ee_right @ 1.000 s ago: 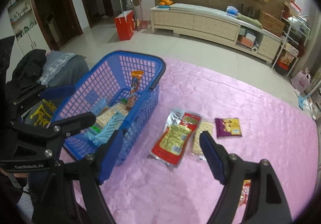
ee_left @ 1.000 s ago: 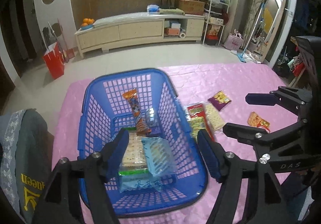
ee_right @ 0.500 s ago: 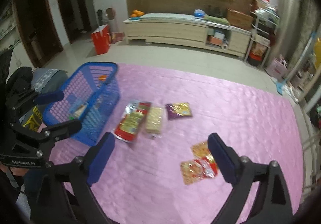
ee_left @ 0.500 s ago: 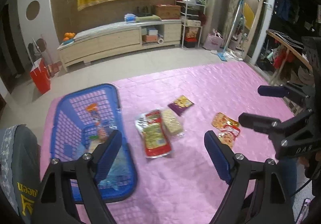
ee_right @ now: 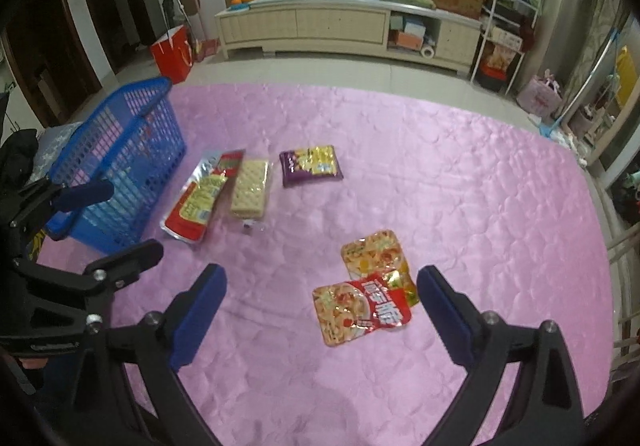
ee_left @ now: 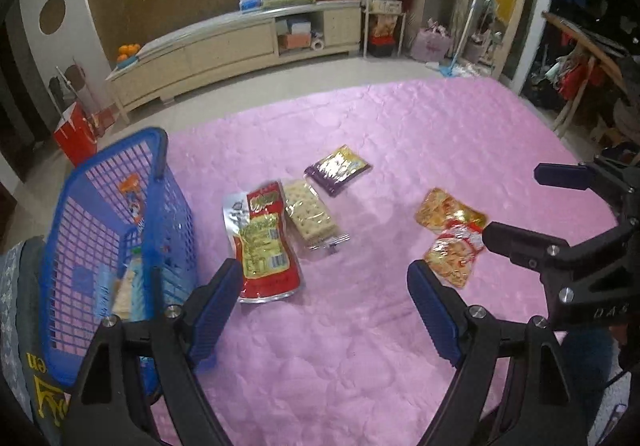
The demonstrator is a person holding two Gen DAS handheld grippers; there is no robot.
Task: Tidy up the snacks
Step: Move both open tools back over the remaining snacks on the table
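Both claws empty and spread wide: your left gripper (ee_left: pixel 324 306) and right gripper (ee_right: pixel 320 310) have just been opening, nothing between the jaws. You're between picks, reaching for loose snacks on the pink cloth (ee_right: pixel 460 186). Blue basket (ee_right: pixel 120 150) stands far left, partly filled. Nearest your right claw: two overlapping red-orange packets (ee_right: pixel 362 312). Next move likely calls for lowering over the top one and pinching an edge. Red pouch (ee_left: pixel 262 246), crackers (ee_left: pixel 310 214) and purple packet (ee_left: pixel 336 169) lie beside the basket. Basket contents blurred, hard to name.
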